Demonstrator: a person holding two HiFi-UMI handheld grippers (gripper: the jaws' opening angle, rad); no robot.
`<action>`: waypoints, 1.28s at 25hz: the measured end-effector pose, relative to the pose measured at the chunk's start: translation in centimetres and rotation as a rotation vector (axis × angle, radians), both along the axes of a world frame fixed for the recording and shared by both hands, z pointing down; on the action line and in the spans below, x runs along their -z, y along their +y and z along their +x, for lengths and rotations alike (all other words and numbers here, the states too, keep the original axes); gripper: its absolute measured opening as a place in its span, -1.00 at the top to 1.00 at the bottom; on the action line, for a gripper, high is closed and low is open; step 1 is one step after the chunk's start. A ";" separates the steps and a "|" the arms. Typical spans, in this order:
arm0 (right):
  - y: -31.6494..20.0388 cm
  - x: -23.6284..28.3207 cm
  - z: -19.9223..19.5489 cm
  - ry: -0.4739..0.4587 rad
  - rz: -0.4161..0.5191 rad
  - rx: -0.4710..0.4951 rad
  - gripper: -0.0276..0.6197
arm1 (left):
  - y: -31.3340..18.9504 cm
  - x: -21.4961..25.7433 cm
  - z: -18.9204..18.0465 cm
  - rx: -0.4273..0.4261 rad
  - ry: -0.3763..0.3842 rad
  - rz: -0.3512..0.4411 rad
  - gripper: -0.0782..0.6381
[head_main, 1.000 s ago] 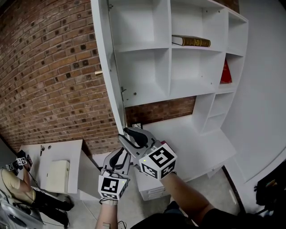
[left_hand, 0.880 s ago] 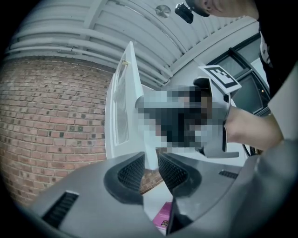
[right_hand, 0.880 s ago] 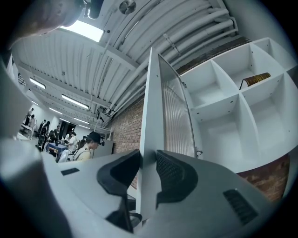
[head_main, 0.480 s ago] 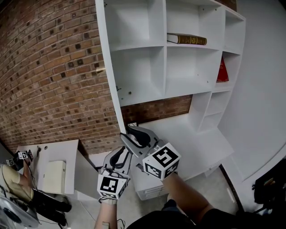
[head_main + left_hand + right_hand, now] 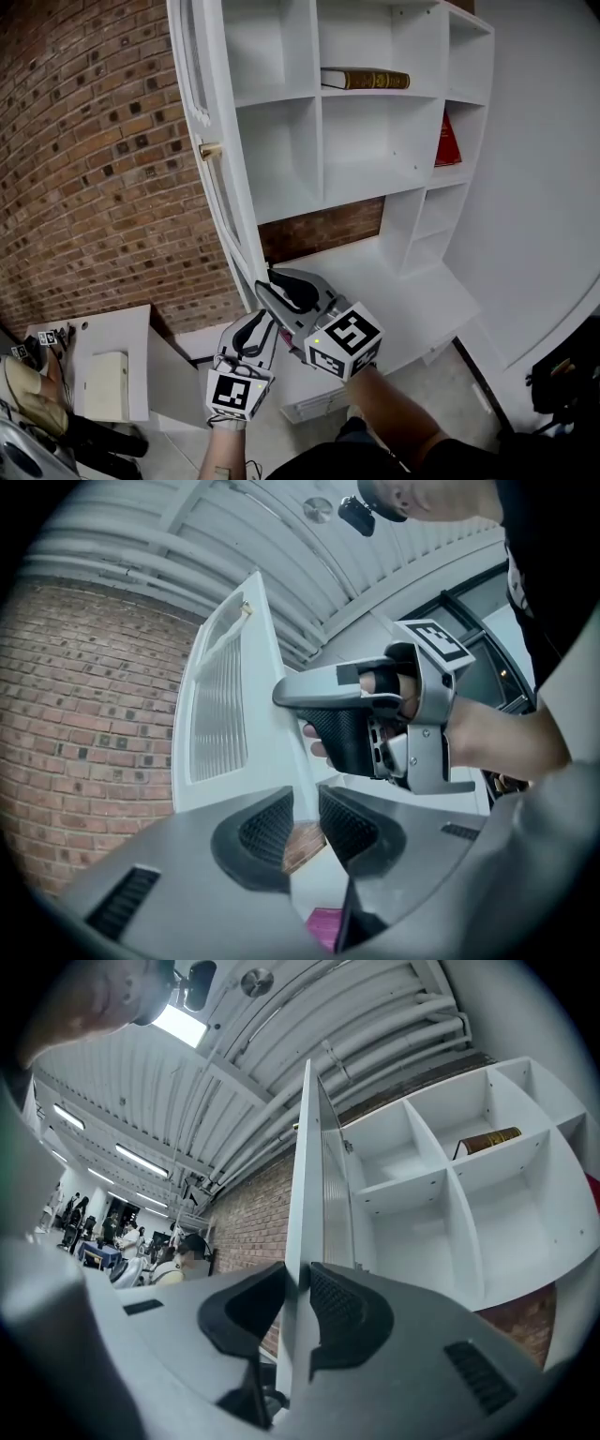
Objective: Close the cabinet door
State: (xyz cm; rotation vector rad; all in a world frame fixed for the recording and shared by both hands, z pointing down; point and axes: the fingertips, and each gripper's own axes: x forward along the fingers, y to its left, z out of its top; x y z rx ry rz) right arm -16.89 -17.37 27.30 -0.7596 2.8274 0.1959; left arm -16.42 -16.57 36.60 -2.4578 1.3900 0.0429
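Note:
The white cabinet door stands open at the left of the shelves, with a gold knob on it. My right gripper is at the door's lower edge. In the right gripper view the door's edge runs between the jaws of the right gripper, which have just been closing and now press on it. My left gripper hangs just below and left of the right one. Its jaws stand a little apart with nothing between them, facing the door's louvred face and the right gripper.
A brown book lies on an upper shelf and a red book stands at the right. A brick wall is on the left, with a low white cabinet below it. A white desk surface juts out under the shelves.
The door has turned: its knob side and louvres now show, and it hides the hinges seen earlier. Both grippers shifted slightly with it, and the shelves slid left in view.

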 end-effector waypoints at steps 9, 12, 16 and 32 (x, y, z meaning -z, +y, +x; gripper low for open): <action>-2.5 0.1 3.6 -0.013 -0.008 -0.051 0.67 | -2.3 0.1 3.5 -0.062 -0.005 -0.009 0.54; -3.6 0.1 4.8 -0.015 -0.010 -0.074 0.68 | -3.3 0.1 4.7 -0.081 -0.011 -0.010 0.55; -5.1 0.1 6.3 -0.021 -0.017 -0.085 0.69 | -4.7 0.2 6.2 -0.107 -0.011 -0.006 0.56; -13.9 0.4 11.7 -0.038 -0.018 -0.078 0.64 | -12.9 0.4 11.5 -0.200 -0.001 -0.005 0.58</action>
